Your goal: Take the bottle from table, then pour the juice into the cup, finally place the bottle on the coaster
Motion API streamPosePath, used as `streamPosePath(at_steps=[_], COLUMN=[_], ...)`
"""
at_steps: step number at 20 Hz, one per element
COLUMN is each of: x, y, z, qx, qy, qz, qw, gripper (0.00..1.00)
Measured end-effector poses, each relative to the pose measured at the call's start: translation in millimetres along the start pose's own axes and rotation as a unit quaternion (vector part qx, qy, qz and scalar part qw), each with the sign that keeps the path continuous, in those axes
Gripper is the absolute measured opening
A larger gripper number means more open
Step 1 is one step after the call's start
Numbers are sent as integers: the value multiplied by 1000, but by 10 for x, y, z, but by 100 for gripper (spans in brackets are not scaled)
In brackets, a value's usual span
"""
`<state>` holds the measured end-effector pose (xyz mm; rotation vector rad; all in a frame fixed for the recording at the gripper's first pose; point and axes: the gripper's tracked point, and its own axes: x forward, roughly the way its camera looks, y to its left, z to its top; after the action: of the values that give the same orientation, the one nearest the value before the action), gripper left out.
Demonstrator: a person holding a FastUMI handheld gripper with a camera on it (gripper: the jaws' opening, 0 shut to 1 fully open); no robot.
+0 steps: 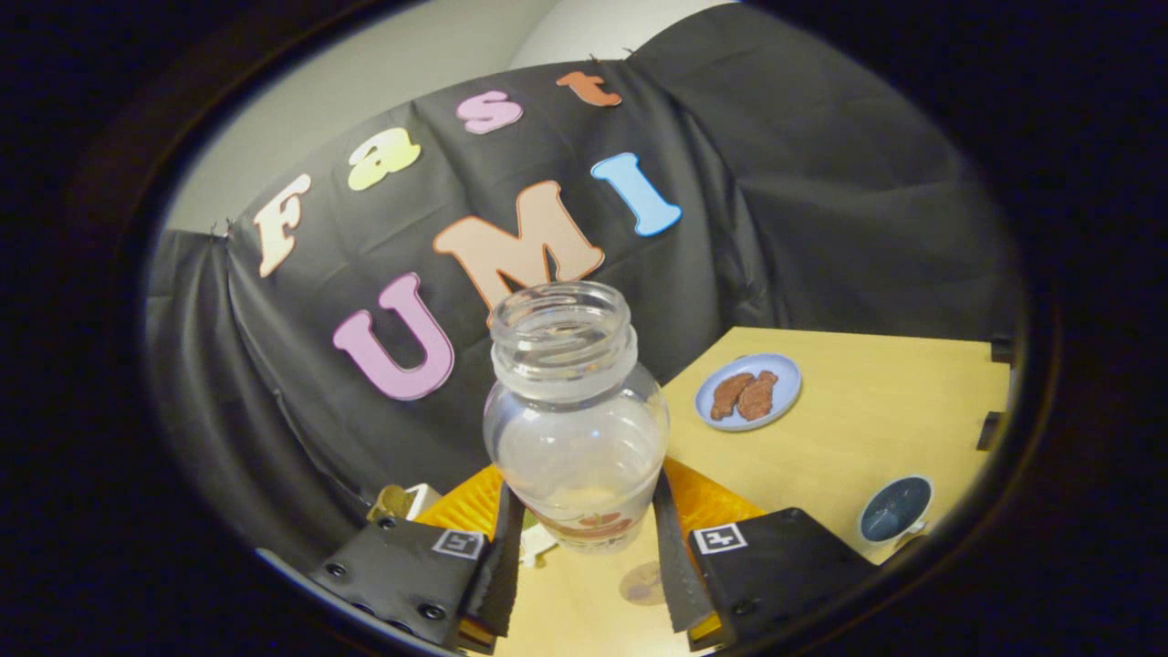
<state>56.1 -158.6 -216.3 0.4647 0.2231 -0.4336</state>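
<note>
Gripping a clear plastic bottle [577, 420] at its lower body, the gripper [584, 557] has its two fingers [502, 557] clamped on either side of it, one pad pressing at the bottle's 9 o'clock flank and the other at its 3 o'clock flank. The bottle stands between the fingers with its neck toward 12 o'clock, uncapped, its threaded mouth open and tilted slightly toward the camera; its walls look see-through, and whether any juice is inside cannot be told. A printed label wraps the bottle's base just above the finger pads. Beneath and beyond the fingers lies the light wooden tabletop [867, 429], seen at a slant. From the bottle, at about 2 o'clock and well apart, a pale blue plate [780, 370] rests on the tabletop and carries two brown food pieces [744, 395] lying side by side. At about 4 o'clock from the bottle, near the tabletop's edge and beyond the right-hand finger, sits a cup [896, 508] with a dark interior and a white rim. A round, dim patch on the tabletop just below the bottle, between the fingers, may be a coaster [643, 584] or a shadow; which one cannot be told. Black cloth [821, 182] forms the booth's wall behind the bottle.
</note>
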Motion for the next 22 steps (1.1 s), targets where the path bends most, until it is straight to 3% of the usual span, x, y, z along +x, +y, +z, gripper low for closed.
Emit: streamPosePath(at_steps=[6,12,22], x=[158,358,498], y=[-62,-10,38], z=[-466,-1069,-1628], qx=[-68,-147,-195], qy=[50,99,141], qz=[-5,3,5], qw=[996,984,971], gripper=[68,68,69])
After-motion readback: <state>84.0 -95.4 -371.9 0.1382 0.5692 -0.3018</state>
